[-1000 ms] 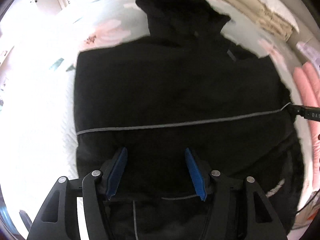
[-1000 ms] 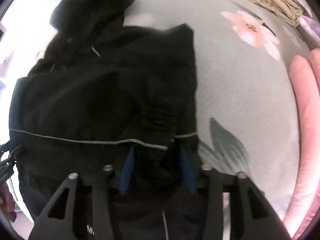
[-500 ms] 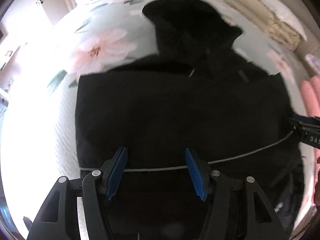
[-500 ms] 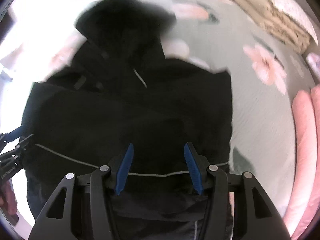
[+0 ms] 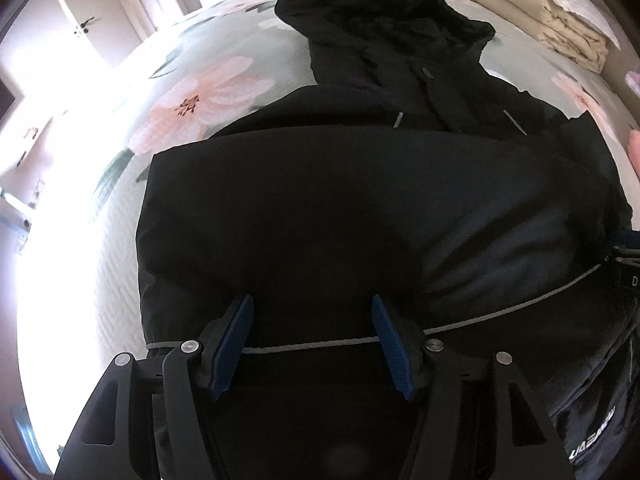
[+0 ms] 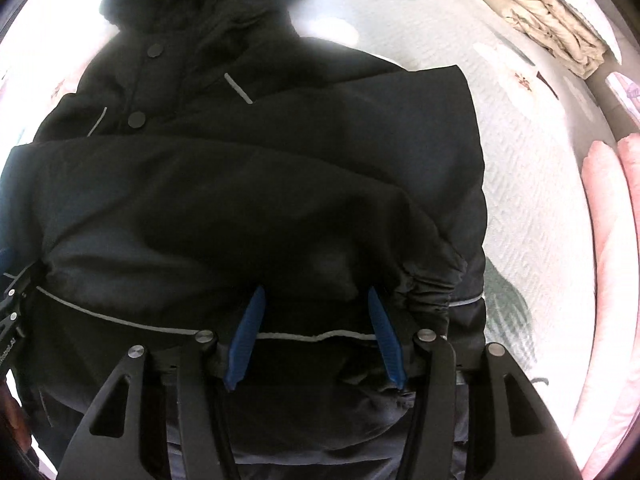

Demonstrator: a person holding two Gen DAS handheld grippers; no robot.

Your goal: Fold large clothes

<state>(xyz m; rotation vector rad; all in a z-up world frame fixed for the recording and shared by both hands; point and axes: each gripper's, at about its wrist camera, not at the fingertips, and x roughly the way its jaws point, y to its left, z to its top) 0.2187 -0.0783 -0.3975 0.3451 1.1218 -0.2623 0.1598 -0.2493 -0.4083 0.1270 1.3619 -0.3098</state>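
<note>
While left gripper (image 5: 312, 300) jaws are opening astride jacket (image 5: 360, 200) | right gripper (image 6: 316, 292) jaws spread | bedspread (image 6: 532, 200) beyond jacket edges

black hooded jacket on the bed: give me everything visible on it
The black hooded jacket looks like smooth, slightly padded synthetic fabric. It lies flat on the floral bedspread, hood at the far end, with round snaps down the placket and thin grey reflective piping across the near part. A sleeve with a gathered cuff lies folded across the body. The left gripper and right gripper both stand with jaws apart over the near fold; grip cannot be confirmed.
</note>
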